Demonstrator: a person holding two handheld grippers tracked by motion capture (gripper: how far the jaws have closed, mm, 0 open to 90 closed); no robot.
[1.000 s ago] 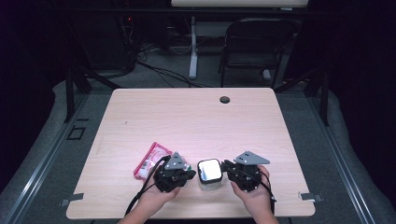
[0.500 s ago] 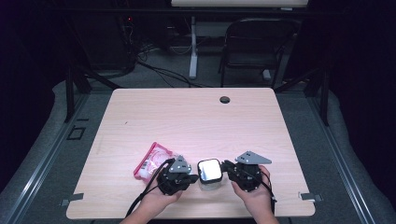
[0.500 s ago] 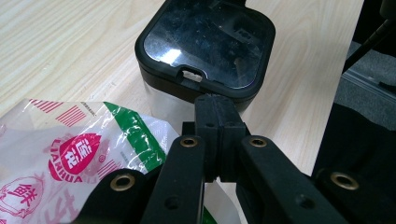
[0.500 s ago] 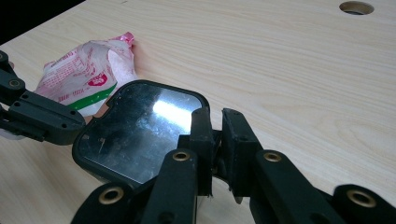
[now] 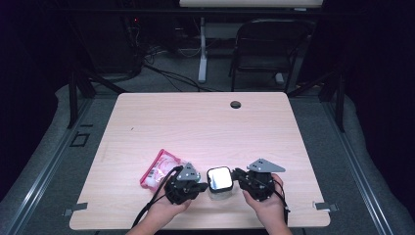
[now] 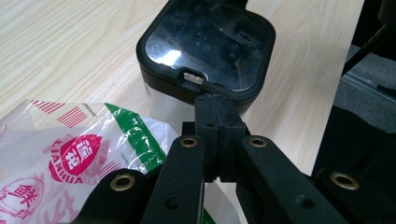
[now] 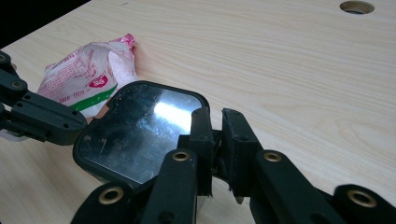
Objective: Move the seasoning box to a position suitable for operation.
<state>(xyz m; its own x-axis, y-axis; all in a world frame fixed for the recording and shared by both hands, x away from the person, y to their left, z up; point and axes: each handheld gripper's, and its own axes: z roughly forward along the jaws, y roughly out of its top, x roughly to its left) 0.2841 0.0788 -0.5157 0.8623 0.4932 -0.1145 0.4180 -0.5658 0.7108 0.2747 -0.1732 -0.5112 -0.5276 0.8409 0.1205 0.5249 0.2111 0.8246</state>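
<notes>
Container (image 5: 219, 182) near the table's (image 5: 205, 122) front edge should be steadied by the right gripper (image 7: 214, 128), seemingly clenched on its lid rim, while the clenched, empty left gripper (image 6: 219, 112) lifts the latch tab (image 6: 193, 77).

A black chair (image 5: 268, 46) stands beyond the table (image 5: 195, 122); cables (image 5: 161, 68) cross the floor.

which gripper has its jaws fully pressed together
The left gripper: its jaws meet with no gap, just beside the black-lidded clear container. The right gripper shows a narrow slit between its jaws at that lid's edge.
</notes>
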